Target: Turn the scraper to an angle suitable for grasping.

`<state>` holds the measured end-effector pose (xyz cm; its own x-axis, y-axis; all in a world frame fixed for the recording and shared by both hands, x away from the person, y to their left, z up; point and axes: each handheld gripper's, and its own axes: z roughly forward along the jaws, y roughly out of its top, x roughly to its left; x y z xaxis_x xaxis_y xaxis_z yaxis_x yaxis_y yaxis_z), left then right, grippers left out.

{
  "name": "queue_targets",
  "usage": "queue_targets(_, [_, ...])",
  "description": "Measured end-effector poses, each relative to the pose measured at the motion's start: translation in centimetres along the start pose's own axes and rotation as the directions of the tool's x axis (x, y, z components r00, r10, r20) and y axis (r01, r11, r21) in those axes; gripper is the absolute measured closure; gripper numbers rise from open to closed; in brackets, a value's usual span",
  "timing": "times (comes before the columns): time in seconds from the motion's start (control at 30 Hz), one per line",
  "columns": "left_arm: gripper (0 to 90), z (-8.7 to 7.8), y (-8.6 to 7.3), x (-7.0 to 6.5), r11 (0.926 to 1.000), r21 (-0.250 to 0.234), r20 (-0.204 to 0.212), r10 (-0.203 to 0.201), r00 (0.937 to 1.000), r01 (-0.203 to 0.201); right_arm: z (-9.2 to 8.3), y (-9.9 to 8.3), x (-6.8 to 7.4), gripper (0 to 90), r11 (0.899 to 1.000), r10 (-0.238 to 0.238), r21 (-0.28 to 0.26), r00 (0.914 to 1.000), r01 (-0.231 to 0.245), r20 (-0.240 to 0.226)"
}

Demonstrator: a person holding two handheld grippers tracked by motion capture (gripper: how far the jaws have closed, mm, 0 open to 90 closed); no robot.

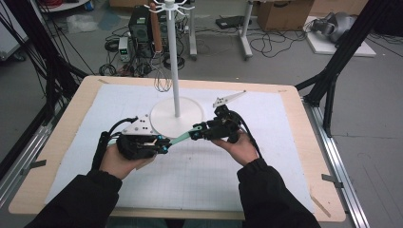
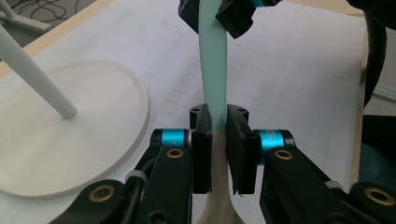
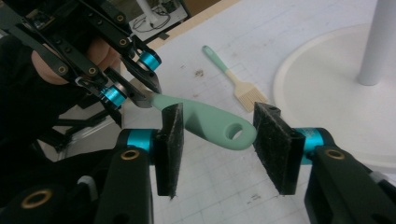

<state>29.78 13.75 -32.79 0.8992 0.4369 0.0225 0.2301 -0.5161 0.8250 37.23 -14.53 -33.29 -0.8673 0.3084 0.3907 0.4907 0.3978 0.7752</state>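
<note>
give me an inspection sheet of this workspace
surface: wooden table under a white grid mat
job's things: mint green handle held level above the mat
clutter: white stand; whisk hanging from it; pastry brush on the mat
grippers: left claw shut on the handle; right claw open around its holed end, one pad touching
cables: one trailing from each claw; tangle on the floor
surroundings: cardboard box, black frame legs
</note>
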Motion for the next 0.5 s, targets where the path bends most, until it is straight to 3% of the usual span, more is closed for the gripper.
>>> queue_targets(0.5, [80.4,0.21,-0.04,-0.19,0.9998,-0.001,-0.004,0.018,0.9998,-0.018,-0.11,-0.14,-0.43,64.0,0.999,0.052,-0.008,0.995,-0.053,-0.085])
